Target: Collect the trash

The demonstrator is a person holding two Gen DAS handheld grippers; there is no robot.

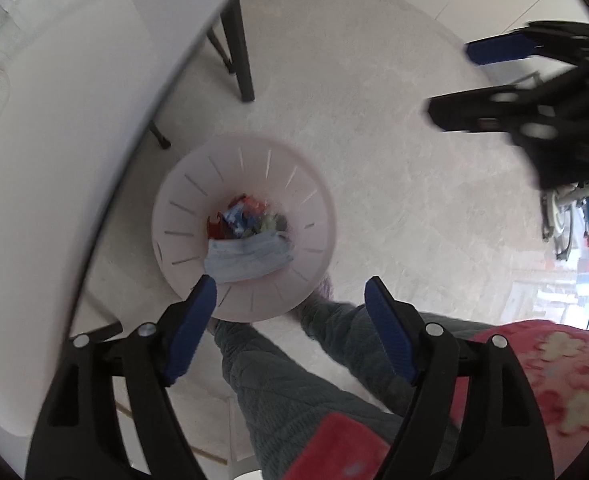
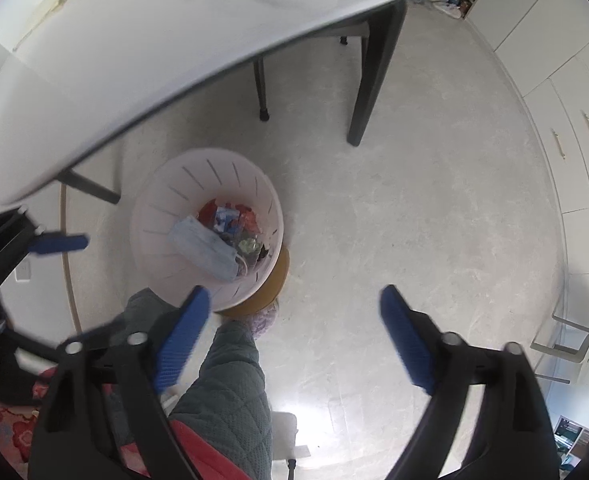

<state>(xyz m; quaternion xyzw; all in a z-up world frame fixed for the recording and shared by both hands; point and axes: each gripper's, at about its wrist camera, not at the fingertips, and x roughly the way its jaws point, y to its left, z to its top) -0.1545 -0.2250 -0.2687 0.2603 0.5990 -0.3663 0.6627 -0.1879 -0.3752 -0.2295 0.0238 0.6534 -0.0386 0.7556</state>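
A pale pink slotted waste bin (image 1: 182, 200) stands on the floor below me, also in the right wrist view (image 2: 150, 208). In it lie a blue face mask (image 1: 246, 260) (image 2: 204, 246) and several colourful wrappers (image 1: 246, 214) (image 2: 230, 216). My left gripper (image 1: 290, 292) is open and empty, held above the bin's near rim. My right gripper (image 2: 296, 300) is open and empty, above the floor to the right of the bin. The right gripper also shows in the left wrist view (image 1: 450, 80), and the left gripper in the right wrist view (image 2: 60, 244).
A white table (image 1: 74, 100) (image 2: 174, 40) with dark legs (image 1: 240, 52) (image 2: 374, 80) overhangs the bin's far side. The person's quilted grey-green legs (image 1: 294, 380) (image 2: 226, 380) stand by the bin. A brown disc (image 2: 270, 284) lies under the bin. White cabinets (image 2: 566, 100) line the right.
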